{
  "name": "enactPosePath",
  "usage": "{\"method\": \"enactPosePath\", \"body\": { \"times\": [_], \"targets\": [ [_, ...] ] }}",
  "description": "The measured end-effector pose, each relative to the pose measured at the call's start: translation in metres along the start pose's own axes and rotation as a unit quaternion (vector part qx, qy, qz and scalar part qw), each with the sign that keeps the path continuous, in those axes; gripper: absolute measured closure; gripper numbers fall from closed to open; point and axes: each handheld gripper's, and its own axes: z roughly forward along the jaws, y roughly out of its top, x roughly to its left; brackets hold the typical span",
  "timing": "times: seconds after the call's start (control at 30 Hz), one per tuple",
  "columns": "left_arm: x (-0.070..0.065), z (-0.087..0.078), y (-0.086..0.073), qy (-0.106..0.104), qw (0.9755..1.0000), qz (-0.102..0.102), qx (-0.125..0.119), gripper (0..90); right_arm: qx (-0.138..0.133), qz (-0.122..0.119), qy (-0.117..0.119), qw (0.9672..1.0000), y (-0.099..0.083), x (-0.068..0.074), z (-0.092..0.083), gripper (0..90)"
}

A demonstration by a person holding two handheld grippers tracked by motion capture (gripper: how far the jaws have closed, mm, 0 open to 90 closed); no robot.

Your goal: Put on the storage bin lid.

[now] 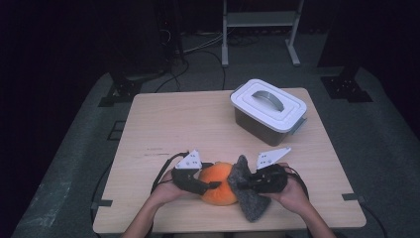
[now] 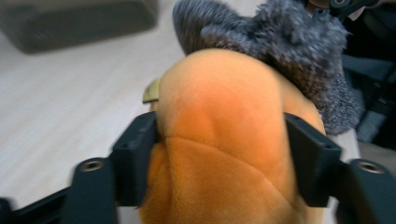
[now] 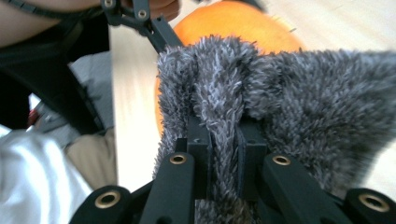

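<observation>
An orange plush toy [image 1: 218,184] lies near the table's front edge. My left gripper [image 1: 210,187] comes at it from the left. In the left gripper view both black pads press into the orange plush [image 2: 219,121] on either side, so the left gripper [image 2: 217,140] is shut on it. A grey fuzzy cloth [image 1: 250,203] stands against the toy's right side. My right gripper [image 1: 241,186] holds it; in the right gripper view the right gripper [image 3: 223,135] pinches a fold of the grey cloth [image 3: 303,93], with the orange toy [image 3: 233,23] behind it.
A dark box with a white lid and grey handle [image 1: 267,106] stands at the back right of the wooden table [image 1: 173,124]. A metal frame [image 1: 260,20] stands on the floor beyond the table. Cables trail from both grippers.
</observation>
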Motion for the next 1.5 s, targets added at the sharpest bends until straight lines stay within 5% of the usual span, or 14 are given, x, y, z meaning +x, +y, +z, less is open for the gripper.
{"method": "enactPosePath", "body": {
  "times": [0.2, 0.3, 0.5, 0.57, 0.7, 0.93, 1.13, 1.3, 1.5],
  "targets": [
    [-0.01, 0.0, 0.005, 0.055, 0.9972, 0.034, -0.037, 38.2, -0.048, 0.006, -0.042, 0.998, 0.009, -0.001, -0.008, 79.1],
    [-0.009, 0.002, 0.004, 0.047, 0.9979, 0.033, -0.028, 34.3, -0.047, 0.011, -0.043, 0.9979, 0.007, -0.005, -0.004, 78.8],
    [-0.002, 0.0, 0.003, 0.022, 0.9995, -0.016, -0.018, 12.3, -0.023, -0.002, -0.013, 0.9996, 0.0, -0.007, 0.002, 78.1],
    [-0.001, 0.002, 0.002, 0.017, 0.9994, -0.024, -0.017, 11.0, -0.021, -0.008, -0.017, 0.9996, -0.001, -0.004, 0.002, 77.9],
    [-0.002, -0.001, 0.001, 0.016, 0.9998, -0.009, -0.006, 22.5, -0.018, -0.006, -0.019, 0.9997, -0.002, -0.006, 0.0, 78.1],
    [0.0, -0.006, -0.004, 0.002, 1.0, -0.004, -0.005, 27.9, -0.002, 0.03, -0.046, 0.9985, -0.012, -0.021, -0.008, 78.3],
    [-0.008, -0.004, -0.001, -0.012, 0.9993, 0.035, -0.003, 29.1, -0.065, 0.029, -0.033, 0.9969, 0.004, -0.012, -0.012, 78.3],
    [-0.008, -0.005, -0.003, -0.012, 0.9993, 0.034, 0.0, 28.9, -0.051, 0.035, -0.016, 0.9979, 0.001, -0.015, -0.004, 77.9],
    [-0.007, -0.005, -0.004, -0.013, 0.9994, 0.031, -0.002, 28.8, -0.011, 0.054, -0.038, 0.9978, -0.012, -0.026, -0.007, 77.9]
  ]
}}
